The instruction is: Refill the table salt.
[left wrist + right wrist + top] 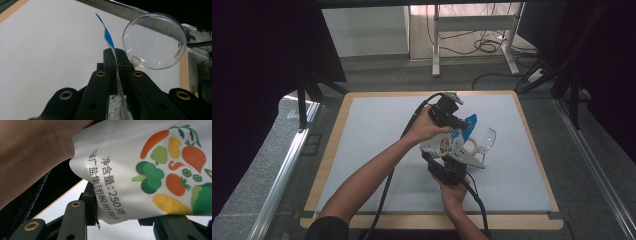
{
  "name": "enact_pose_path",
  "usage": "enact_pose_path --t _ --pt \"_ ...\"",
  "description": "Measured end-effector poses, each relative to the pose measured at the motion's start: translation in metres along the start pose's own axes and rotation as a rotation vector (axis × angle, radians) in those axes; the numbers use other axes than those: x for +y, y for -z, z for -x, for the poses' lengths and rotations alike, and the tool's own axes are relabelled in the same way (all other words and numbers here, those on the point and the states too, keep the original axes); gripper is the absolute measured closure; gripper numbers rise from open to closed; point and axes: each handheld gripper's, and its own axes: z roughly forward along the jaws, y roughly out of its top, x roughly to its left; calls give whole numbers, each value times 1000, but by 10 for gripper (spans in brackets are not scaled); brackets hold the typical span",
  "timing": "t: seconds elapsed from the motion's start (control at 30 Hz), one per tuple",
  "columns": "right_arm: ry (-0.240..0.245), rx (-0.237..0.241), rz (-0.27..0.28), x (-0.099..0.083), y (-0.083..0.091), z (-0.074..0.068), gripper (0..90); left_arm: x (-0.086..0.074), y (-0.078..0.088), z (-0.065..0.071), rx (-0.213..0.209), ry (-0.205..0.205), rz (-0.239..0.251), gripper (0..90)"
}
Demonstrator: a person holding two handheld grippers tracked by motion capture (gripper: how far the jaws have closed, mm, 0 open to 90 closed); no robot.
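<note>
Both grippers pinched one printed pouch (pixel 448 145) above table (pixel 377 150): my left gripper (pixel 116 55) clamped blue top edge, right gripper (pixel 120 220) clamped bottom seam. Clear round lid (pixel 155 41) lay just beside.

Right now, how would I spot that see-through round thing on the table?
Start at the white table top and find the vegetable-printed bag held between two hand-held tongs near its middle. Just right of the bag stands the clear plastic lid, a transparent disc with a raised rim, unlike the opaque printed bag.
</note>
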Motion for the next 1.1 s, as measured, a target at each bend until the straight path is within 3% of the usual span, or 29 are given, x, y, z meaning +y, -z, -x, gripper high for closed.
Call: enact_pose_path --t 1.1 --pt "20 -21 8 -1 1 1 608 1 -6 -1 -16 0 -3 895"
